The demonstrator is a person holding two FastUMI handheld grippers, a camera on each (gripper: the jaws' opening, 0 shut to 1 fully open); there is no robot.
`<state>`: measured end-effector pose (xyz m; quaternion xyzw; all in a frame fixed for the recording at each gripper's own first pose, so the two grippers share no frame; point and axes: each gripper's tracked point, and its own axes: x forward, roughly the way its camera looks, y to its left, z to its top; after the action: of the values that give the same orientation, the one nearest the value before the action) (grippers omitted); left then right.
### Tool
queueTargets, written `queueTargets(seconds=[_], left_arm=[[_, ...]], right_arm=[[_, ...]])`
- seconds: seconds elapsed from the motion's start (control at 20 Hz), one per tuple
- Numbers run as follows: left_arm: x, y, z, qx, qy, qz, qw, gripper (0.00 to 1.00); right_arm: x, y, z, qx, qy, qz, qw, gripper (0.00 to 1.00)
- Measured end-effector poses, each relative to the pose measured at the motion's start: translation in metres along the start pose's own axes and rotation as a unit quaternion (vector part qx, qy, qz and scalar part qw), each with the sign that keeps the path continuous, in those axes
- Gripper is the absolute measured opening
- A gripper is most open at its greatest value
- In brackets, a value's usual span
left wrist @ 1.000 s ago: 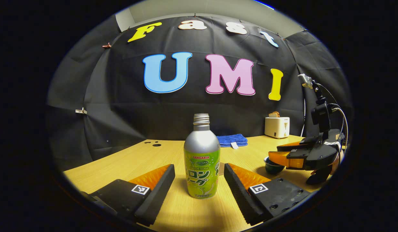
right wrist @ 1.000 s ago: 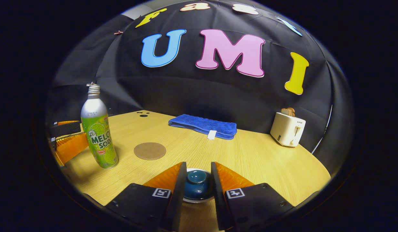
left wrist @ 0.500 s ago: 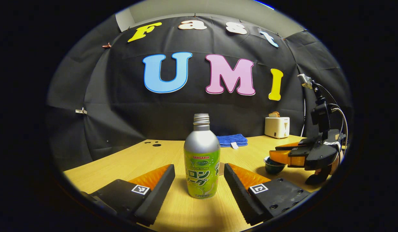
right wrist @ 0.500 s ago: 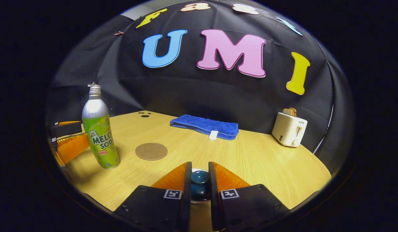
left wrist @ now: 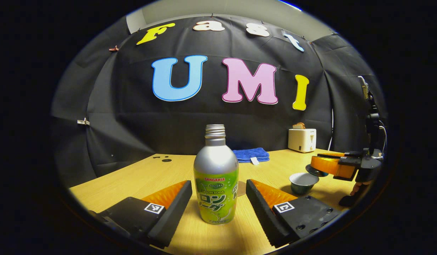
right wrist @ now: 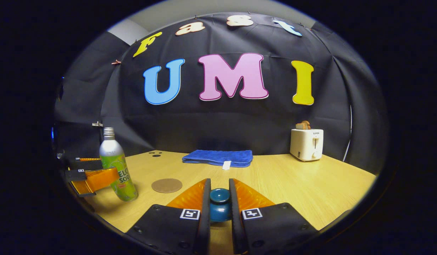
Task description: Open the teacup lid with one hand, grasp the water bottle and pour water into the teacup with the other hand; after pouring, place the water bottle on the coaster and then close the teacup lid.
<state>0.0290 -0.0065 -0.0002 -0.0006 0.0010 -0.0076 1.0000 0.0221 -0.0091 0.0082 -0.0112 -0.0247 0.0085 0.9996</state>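
In the left gripper view, the left tongs [left wrist: 218, 198] are gaping wide either side of the water bottle [left wrist: 216, 177], not touching it — lining up a grasp. The teacup [left wrist: 303, 182] is standing uncovered on the wooden desk [left wrist: 140, 179].

In the right gripper view, the right tongs [right wrist: 219, 202] are pinching the lid [right wrist: 219, 204] by its knob, holding it clear for pouring; coaster [right wrist: 166, 185], blue towel [right wrist: 218, 157], toaster [right wrist: 306, 144] waiting.

**Bright counter, dark surround, strong fisheye bend**

Overhead light falls warm on the wooden counter [left wrist: 140, 177], while the cloth wall stays dim. The bottle [left wrist: 215, 177] carries a soft sheen on its silver shoulder and casts a short shadow toward the camera. Both views are sharp at centre; edges curve heavily and darken, bowing the counter's rim.
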Motion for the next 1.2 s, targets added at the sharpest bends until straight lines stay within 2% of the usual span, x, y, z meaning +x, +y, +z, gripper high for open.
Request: queueTargets(seconds=[0.15, 0.35, 0.4, 0.5, 0.65, 0.75, 0.85, 0.9, 1.0, 1.2], left_arm=[[0.014, -0.001, 0.002, 0.001, 0.000, -0.006, 1.000, 0.97], [0.031, 0.009, 0.000, 0.000, 0.002, 0.017, 1.000, 0.96], [0.034, 0.010, 0.001, 0.000, 0.001, 0.021, 1.000, 0.94], [0.036, 0.011, 0.001, 0.000, 0.001, 0.025, 1.000, 0.84], [0.037, 0.008, 0.001, 0.006, 0.003, 0.021, 1.000, 0.81], [0.038, 0.005, 0.002, 0.033, 0.015, 0.021, 0.999, 0.79], [0.041, -0.002, 0.014, 0.085, 0.018, 0.020, 0.996, 0.79], [0.043, -0.006, 0.020, 0.124, 0.014, 0.019, 0.992, 0.79], [0.046, -0.017, 0.031, 0.217, 0.007, 0.011, 0.976, 0.79], [0.061, -0.045, 0.042, 0.377, -0.003, -0.015, 0.926, 0.78]], right_arm=[[-0.006, -0.003, 0.002, 0.000, 0.000, 0.001, 1.000, 0.28], [-0.008, -0.016, 0.001, -0.001, 0.001, -0.004, 1.000, 0.28], [-0.008, -0.021, 0.001, -0.002, 0.000, -0.007, 1.000, 0.28], [-0.010, -0.034, 0.001, -0.001, 0.001, -0.009, 1.000, 0.28], [-0.012, -0.061, 0.002, -0.001, 0.000, -0.022, 1.000, 0.28], [-0.013, -0.081, 0.004, -0.001, 0.000, -0.035, 0.999, 0.28], [-0.013, -0.098, 0.003, -0.001, 0.000, -0.049, 0.999, 0.28], [-0.014, -0.105, 0.004, -0.001, 0.000, -0.054, 0.999, 0.28], [-0.014, -0.112, 0.005, -0.001, -0.001, -0.059, 0.998, 0.28], [-0.015, -0.113, 0.005, -0.001, -0.001, -0.053, 0.999, 0.28]])
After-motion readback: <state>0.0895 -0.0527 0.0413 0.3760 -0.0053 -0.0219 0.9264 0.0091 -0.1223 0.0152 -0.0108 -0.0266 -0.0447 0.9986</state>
